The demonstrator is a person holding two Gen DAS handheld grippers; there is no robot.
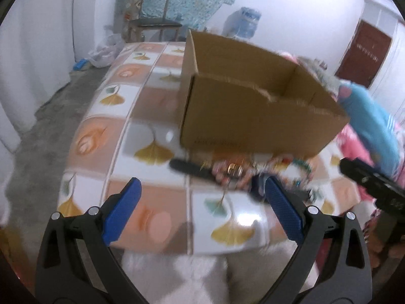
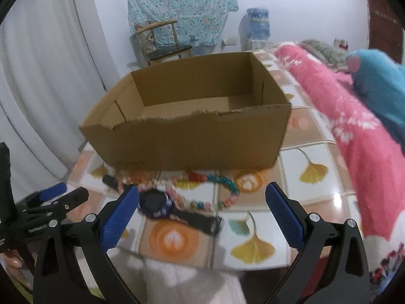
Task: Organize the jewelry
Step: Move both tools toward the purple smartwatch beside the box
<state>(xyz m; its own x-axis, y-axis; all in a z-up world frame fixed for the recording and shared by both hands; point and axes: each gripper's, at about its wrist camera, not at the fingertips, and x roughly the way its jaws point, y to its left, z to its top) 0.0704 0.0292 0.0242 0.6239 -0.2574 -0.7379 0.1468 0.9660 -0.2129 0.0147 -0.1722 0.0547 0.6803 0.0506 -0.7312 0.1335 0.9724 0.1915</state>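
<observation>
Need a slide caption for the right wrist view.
Open right gripper hovers over black watch and beaded bracelets before empty cardboard box.

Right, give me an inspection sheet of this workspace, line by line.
Surface: table under a glossy cloth printed with ginkgo leaves and orange medallions.
Job's things: open cardboard box, nothing seen inside; in front of it a black watch and a colourful beaded bracelet, blurred.
Clutter: pink blanket and a blue garment along the table's right side.
Grippers: left gripper and right gripper both open, holding nothing, poised above the near edge of the table.
Cables: nothing seen.
Surroundings: wooden chair, floral cloth on the wall, water bottle, dark red door.
</observation>
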